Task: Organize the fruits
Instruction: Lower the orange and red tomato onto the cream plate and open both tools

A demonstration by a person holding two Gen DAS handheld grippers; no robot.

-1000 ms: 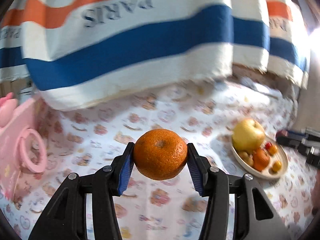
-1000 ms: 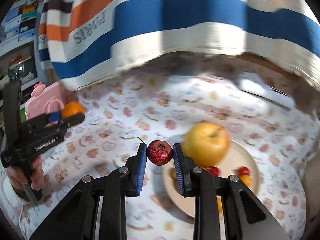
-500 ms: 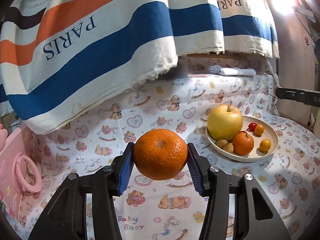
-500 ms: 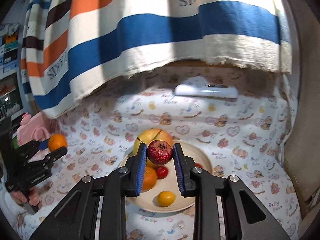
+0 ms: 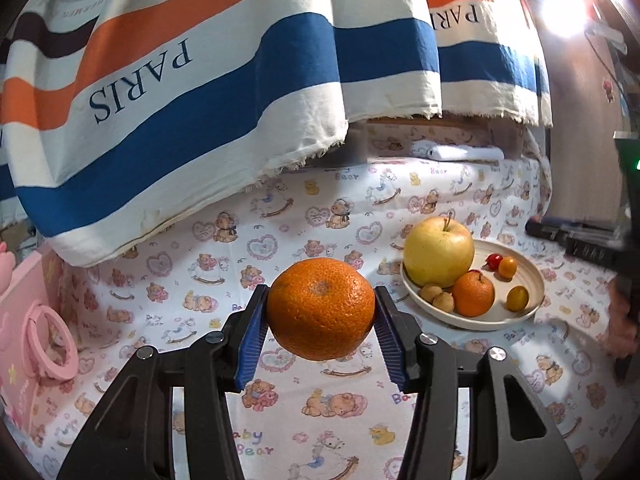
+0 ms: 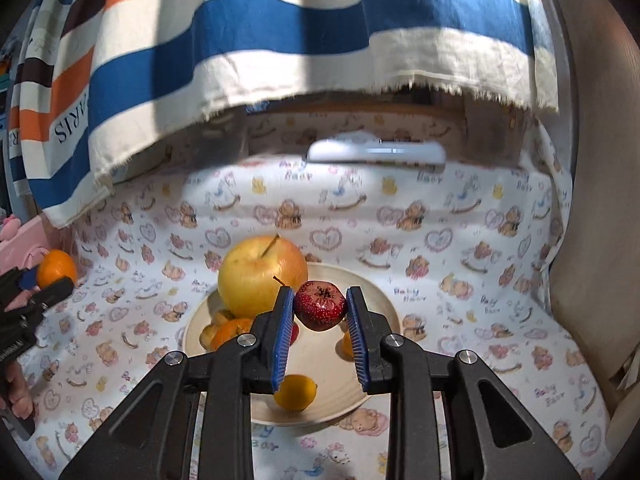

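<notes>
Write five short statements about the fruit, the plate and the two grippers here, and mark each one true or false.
1. The left gripper is clamped on an orange. True.
2. The right gripper is empty. False: it holds a small dark red speckled fruit between its pads.
3. A yellow apple sits in the cream plate. True.
4. The plate holds only the apple. False: a small orange, cherry tomatoes and small brown fruits lie in it too.
5. The red fruit is already resting in the plate. False: it is held in the air above it.
</notes>
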